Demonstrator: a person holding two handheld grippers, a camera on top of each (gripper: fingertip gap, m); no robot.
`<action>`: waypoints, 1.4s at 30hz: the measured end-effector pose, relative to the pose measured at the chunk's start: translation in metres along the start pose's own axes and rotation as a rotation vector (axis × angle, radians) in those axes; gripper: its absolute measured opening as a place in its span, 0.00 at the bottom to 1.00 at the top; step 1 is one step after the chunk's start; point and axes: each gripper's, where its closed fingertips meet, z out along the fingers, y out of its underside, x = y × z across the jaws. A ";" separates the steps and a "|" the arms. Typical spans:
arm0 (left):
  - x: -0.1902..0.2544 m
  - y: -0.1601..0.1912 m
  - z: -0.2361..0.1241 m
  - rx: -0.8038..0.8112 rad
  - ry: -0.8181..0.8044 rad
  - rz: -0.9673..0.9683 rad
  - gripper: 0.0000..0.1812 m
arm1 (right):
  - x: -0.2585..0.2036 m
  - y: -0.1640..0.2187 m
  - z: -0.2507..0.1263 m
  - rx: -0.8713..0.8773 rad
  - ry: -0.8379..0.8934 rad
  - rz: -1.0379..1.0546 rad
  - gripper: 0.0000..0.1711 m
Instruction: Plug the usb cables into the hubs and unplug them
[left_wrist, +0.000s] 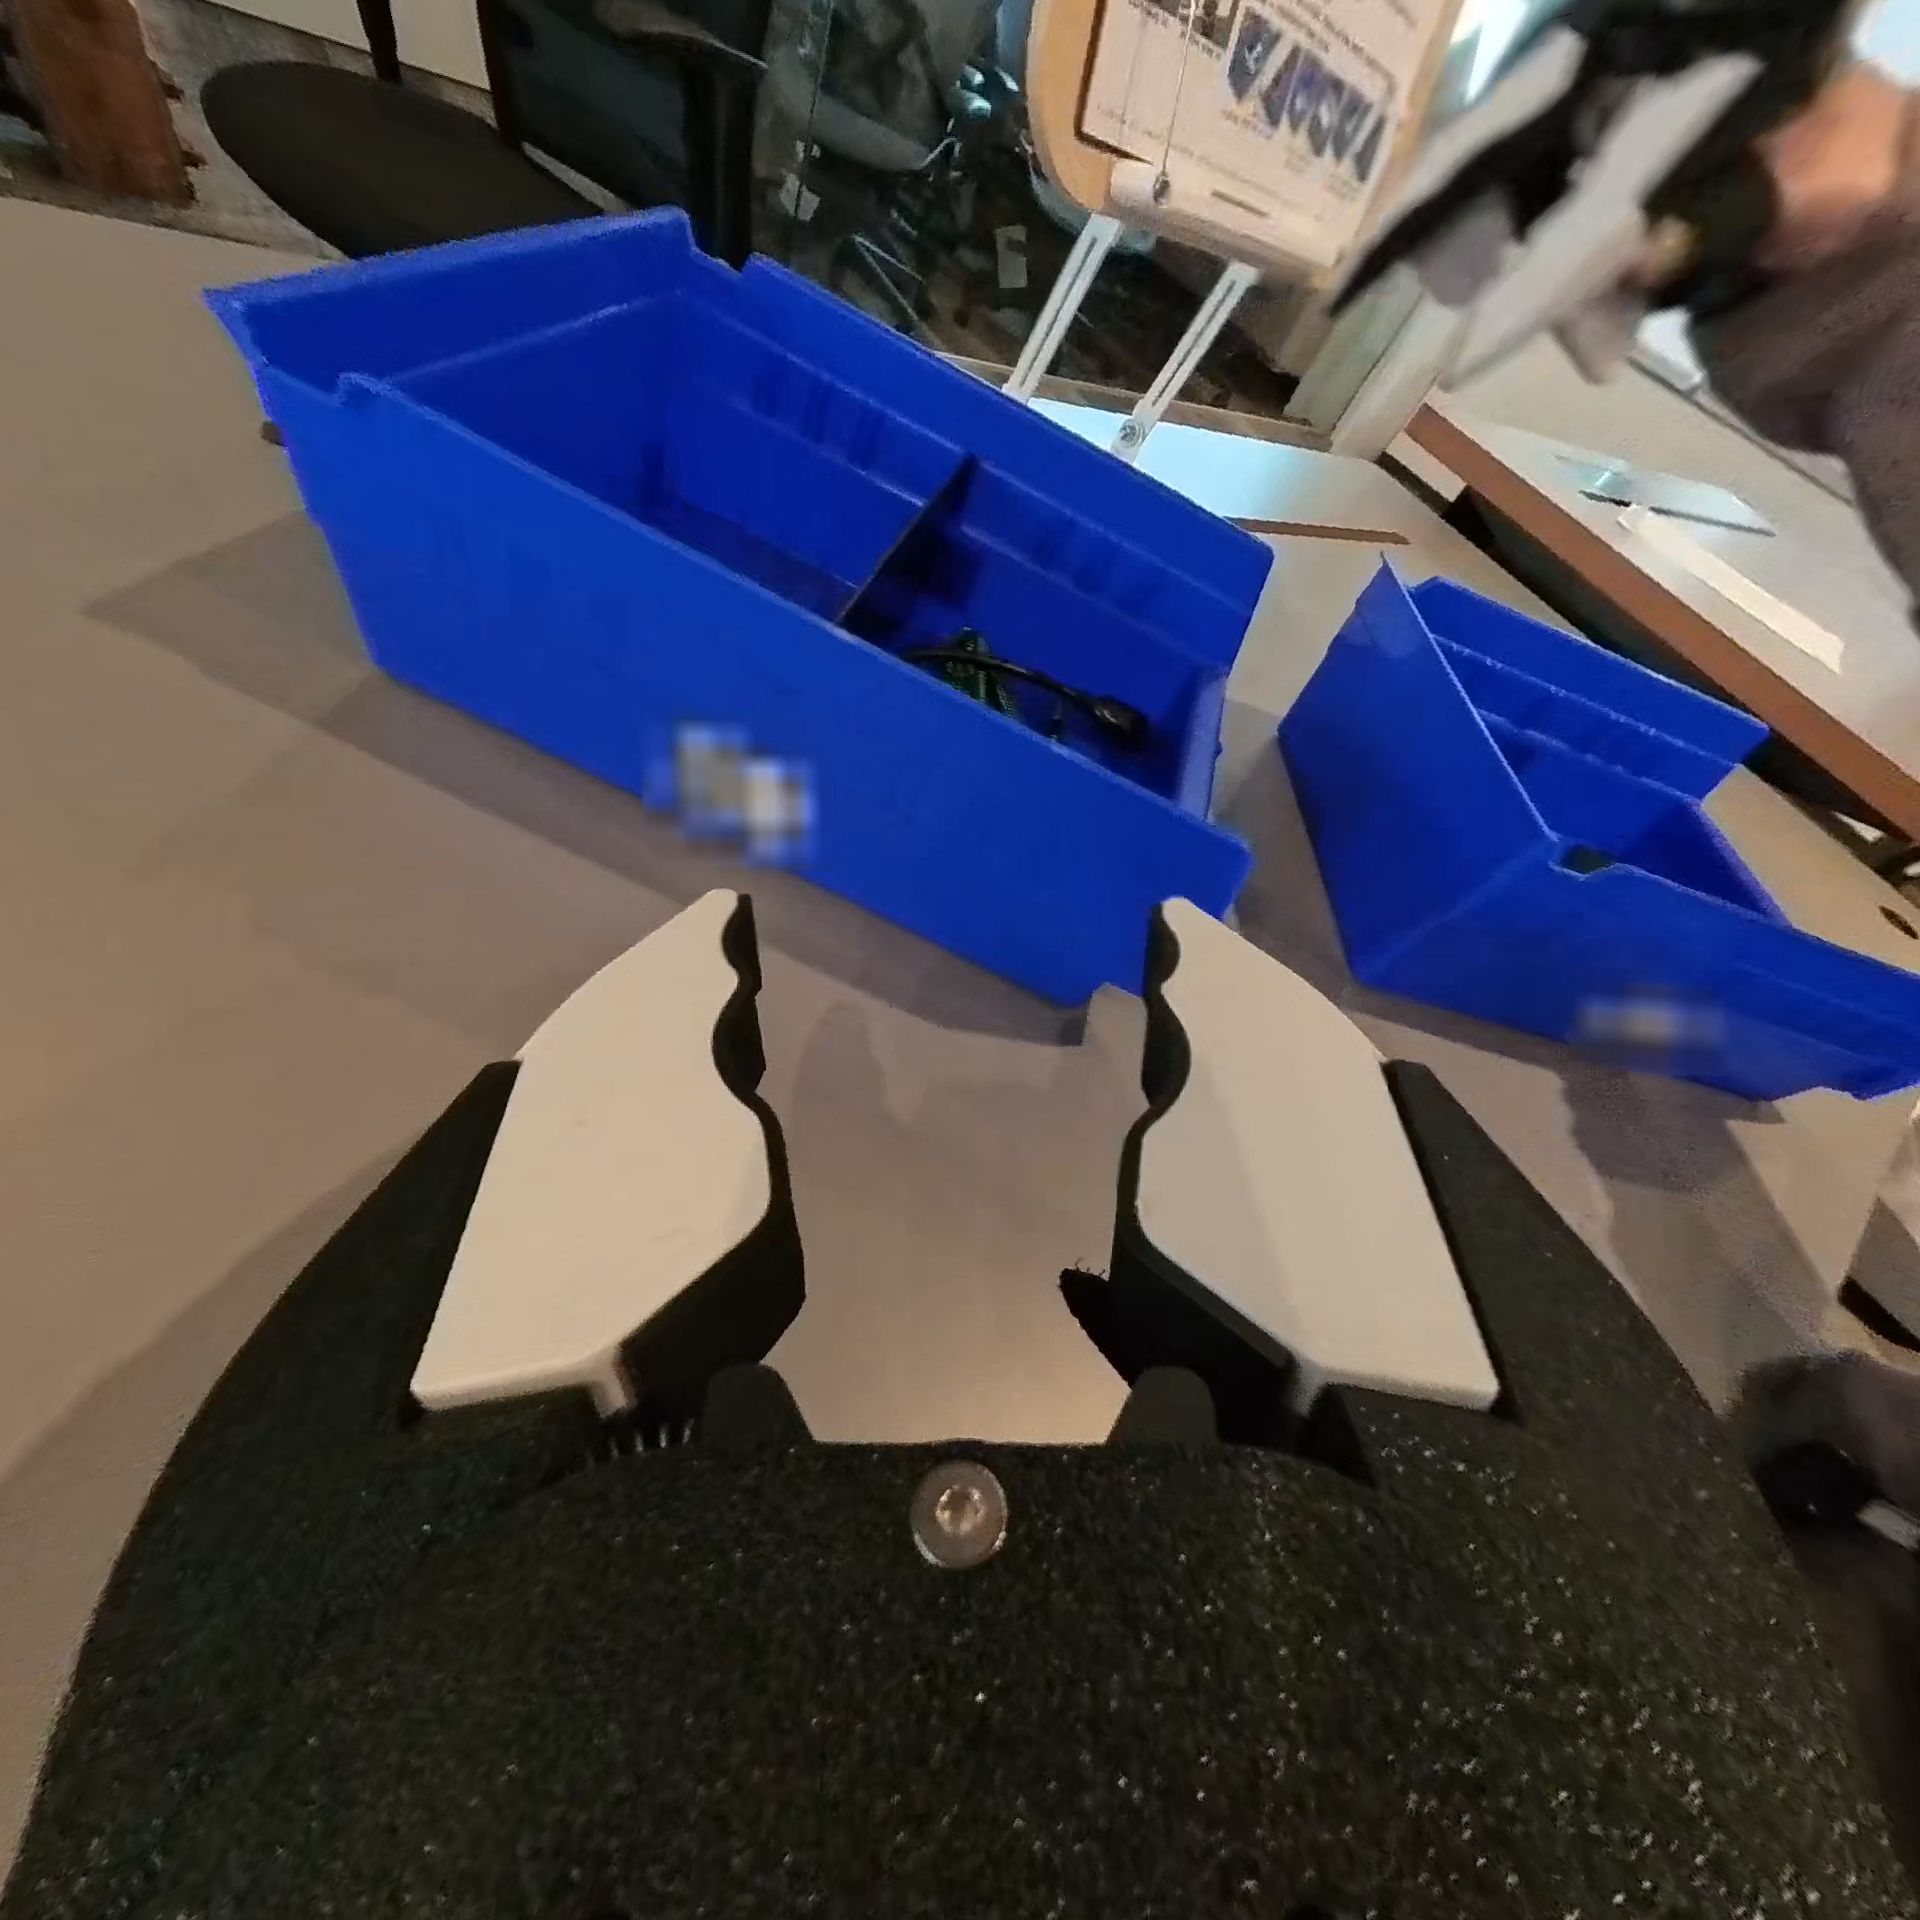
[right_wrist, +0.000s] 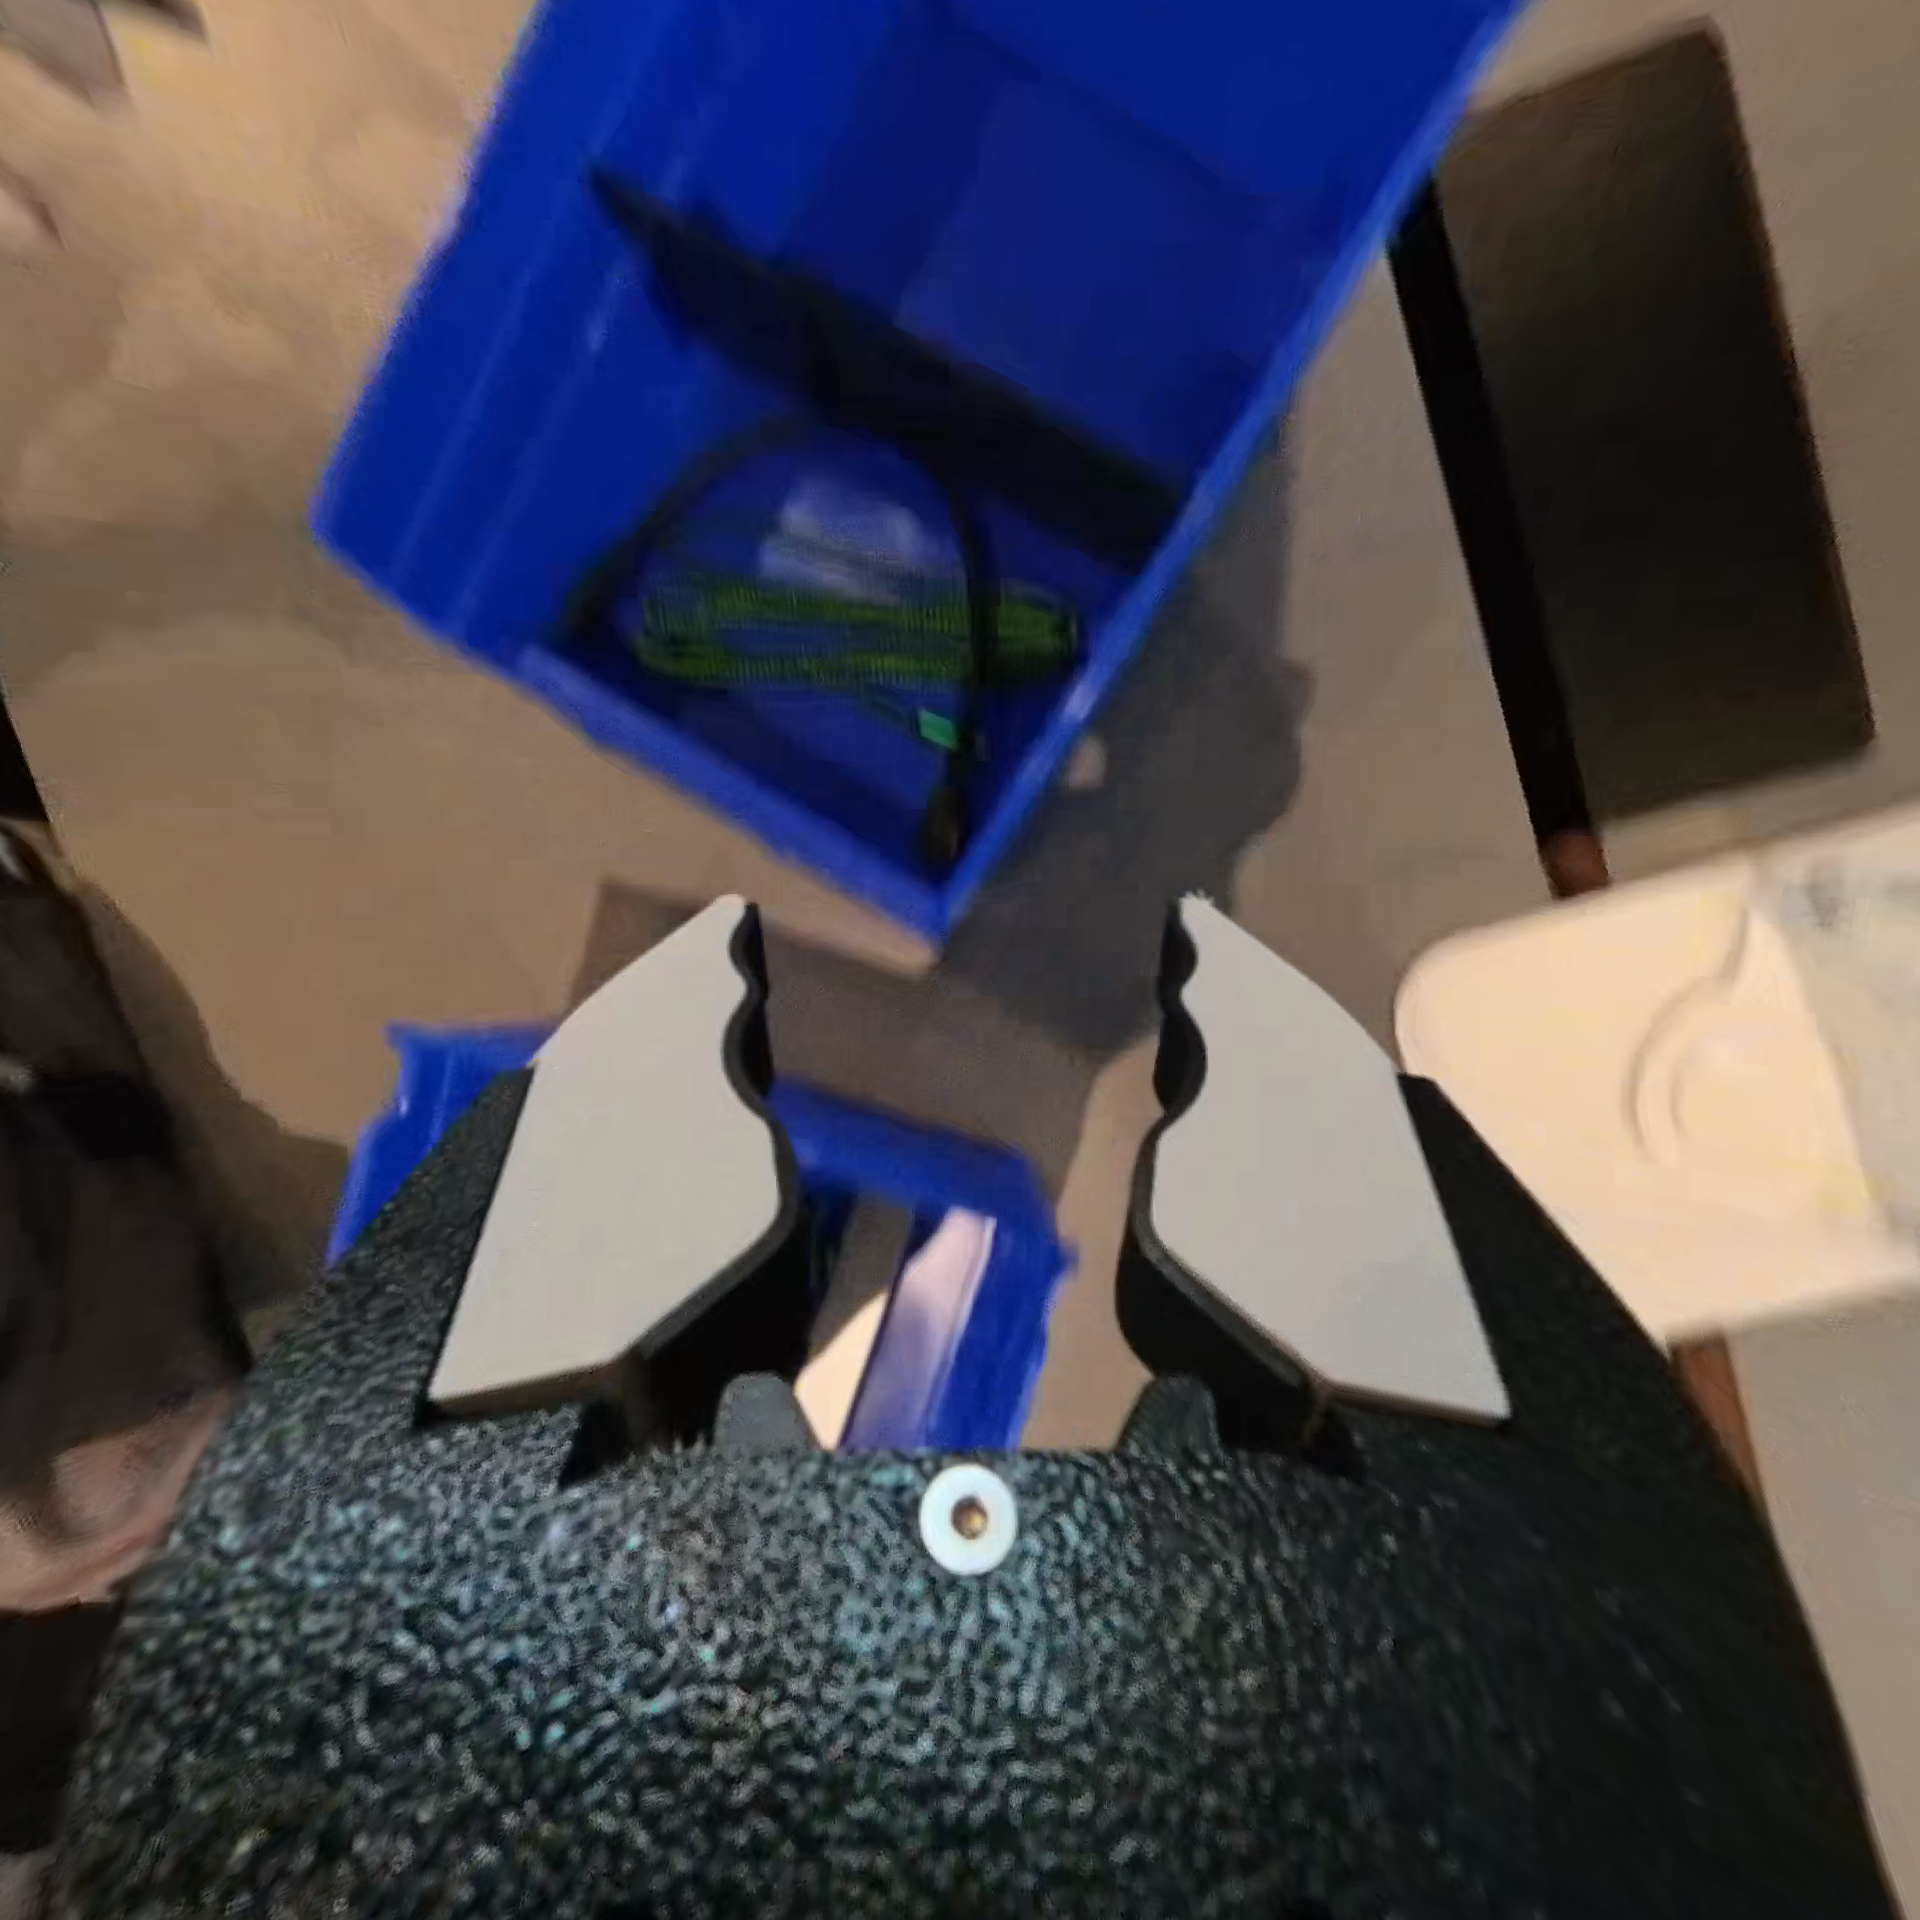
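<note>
- left gripper (left_wrist: 951, 925) fingers spread wide, nothing in them, hovering just short of the big blue bin (left_wrist: 644, 623)
- right gripper (right_wrist: 961, 925) also gaping and empty, looking down into that bin
- black usb cable (right_wrist: 961, 623) and green cable (right_wrist: 831, 623) lie in the bin's near compartment, beside its black divider (right_wrist: 862, 343)
- smaller blue bin (left_wrist: 1558, 883) sits just right of the big one

Blue bins: two, large bin (left_wrist: 644, 623) at 11 o'clock, small bin (left_wrist: 1538, 862) at 2 o'clock
Cables: two, black cable (right_wrist: 966, 582) and green cable (right_wrist: 831, 623)
Grippers: two, left gripper (left_wrist: 951, 935) and right gripper (right_wrist: 961, 935)
</note>
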 end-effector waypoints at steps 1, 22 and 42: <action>0.003 0.000 0.002 -0.004 0.012 0.001 0.39 | -0.001 0.030 -0.015 -0.014 0.034 0.004 0.43; 0.069 -0.038 -0.030 0.070 -0.010 0.258 0.40 | -0.088 0.238 -0.003 -0.208 0.013 0.117 0.01; 0.026 -0.037 -0.082 0.086 -0.208 0.216 0.41 | -0.178 0.047 0.114 -0.132 -0.125 0.018 0.02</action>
